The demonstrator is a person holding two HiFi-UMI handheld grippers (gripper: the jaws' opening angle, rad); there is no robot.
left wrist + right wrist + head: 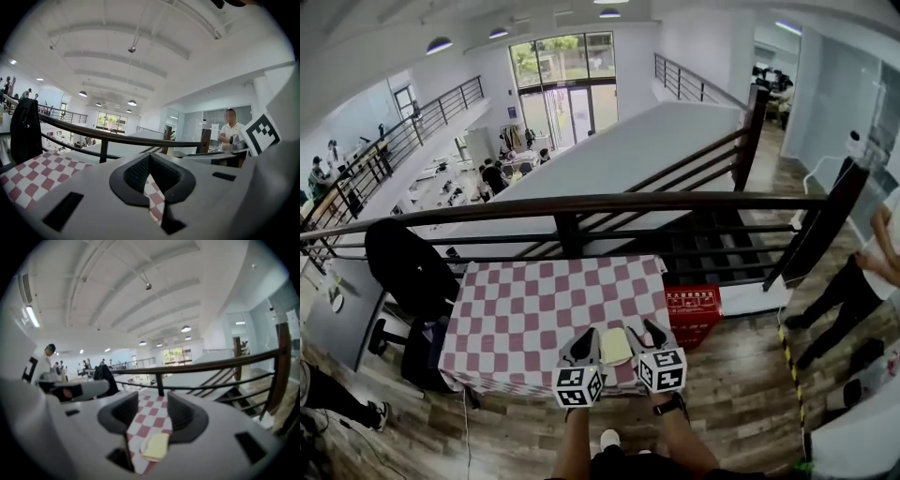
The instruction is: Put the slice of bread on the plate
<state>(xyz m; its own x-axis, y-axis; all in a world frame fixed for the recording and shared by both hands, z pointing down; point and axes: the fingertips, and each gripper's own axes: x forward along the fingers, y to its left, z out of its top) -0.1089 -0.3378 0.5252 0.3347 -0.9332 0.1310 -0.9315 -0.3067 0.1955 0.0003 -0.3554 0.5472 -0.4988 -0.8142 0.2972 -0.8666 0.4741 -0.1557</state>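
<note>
A pale yellow slice of bread lies on a small white plate near the front edge of the red-and-white checkered table. Both grippers hang above that edge, one on each side of the bread. My left gripper is to its left; in the left gripper view its fingertips meet with nothing between them. My right gripper is to its right. In the right gripper view its jaws stand apart, and the bread and cloth show through the gap below, untouched.
A dark railing runs behind the table, with stairs beyond it. A black chair with a dark jacket stands at the table's left, a red box at its right. A person stands at the far right.
</note>
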